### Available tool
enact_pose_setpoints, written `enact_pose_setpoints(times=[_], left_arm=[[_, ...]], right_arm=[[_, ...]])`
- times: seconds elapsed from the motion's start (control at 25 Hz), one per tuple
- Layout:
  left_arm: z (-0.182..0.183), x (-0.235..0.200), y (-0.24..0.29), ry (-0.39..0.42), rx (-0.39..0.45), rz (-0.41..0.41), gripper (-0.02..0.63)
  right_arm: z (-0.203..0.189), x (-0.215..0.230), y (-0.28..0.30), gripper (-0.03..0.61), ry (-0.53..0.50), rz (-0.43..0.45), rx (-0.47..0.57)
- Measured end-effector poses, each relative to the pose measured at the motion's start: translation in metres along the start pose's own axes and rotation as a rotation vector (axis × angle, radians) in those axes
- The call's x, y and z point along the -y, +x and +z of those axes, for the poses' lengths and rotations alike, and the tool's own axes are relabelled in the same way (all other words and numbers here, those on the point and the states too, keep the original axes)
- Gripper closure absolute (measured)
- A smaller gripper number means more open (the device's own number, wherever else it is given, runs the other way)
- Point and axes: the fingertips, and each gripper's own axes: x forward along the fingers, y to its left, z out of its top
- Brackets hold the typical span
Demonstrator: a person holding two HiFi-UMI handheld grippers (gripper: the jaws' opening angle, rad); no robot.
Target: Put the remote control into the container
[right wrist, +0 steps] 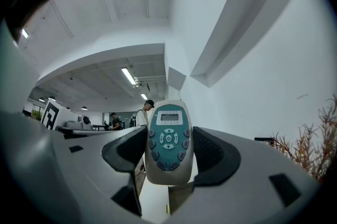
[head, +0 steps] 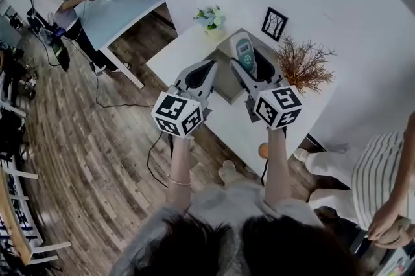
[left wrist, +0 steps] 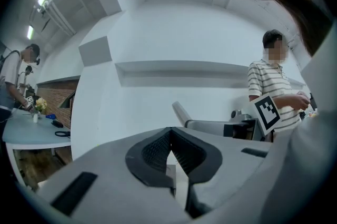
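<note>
A white remote control [head: 244, 52] with a teal button face is clamped upright between the jaws of my right gripper [head: 251, 67]. In the right gripper view the remote [right wrist: 168, 141] fills the gap between the two dark pads, screen end pointing up. Below both grippers an open grey container [head: 225, 83] sits on the white table [head: 181, 51]. My left gripper [head: 200, 72] hangs beside the right one, over the container's left side. Its pads [left wrist: 152, 152] meet at the tips with nothing between them.
A small flower vase [head: 211, 17], a framed picture [head: 274, 23] and a dried brown plant [head: 303, 64] stand along the table's back by the wall. A person in a striped shirt [head: 382, 171] stands at right. Another person [head: 55, 6] works at a far desk [head: 126, 2].
</note>
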Motion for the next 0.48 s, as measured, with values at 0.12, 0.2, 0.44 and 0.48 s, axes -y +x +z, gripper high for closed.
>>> enact_pose_setpoints(times=[0.12, 0.2, 0.44, 0.48], left_arm=[[-0.012, -0.009, 0.01, -0.024, -0.023, -0.002, 0.611], [-0.021, -0.016, 0.014, -0.038, -0.04, -0.002, 0.611], [-0.038, -0.032, 0.024, -0.07, -0.091, -0.037, 0.611], [-0.039, -0.035, 0.026, -0.072, -0.098, -0.044, 0.61]], right_arm=[[-0.009, 0.012, 0.007, 0.307, 0.007, -0.01, -0.029], [-0.015, 0.019, 0.013, 0.307, 0.014, -0.017, -0.044], [-0.034, 0.029, 0.03, 0.307, 0.027, -0.053, -0.088], [-0.037, 0.03, 0.033, 0.307, 0.03, -0.058, -0.096]])
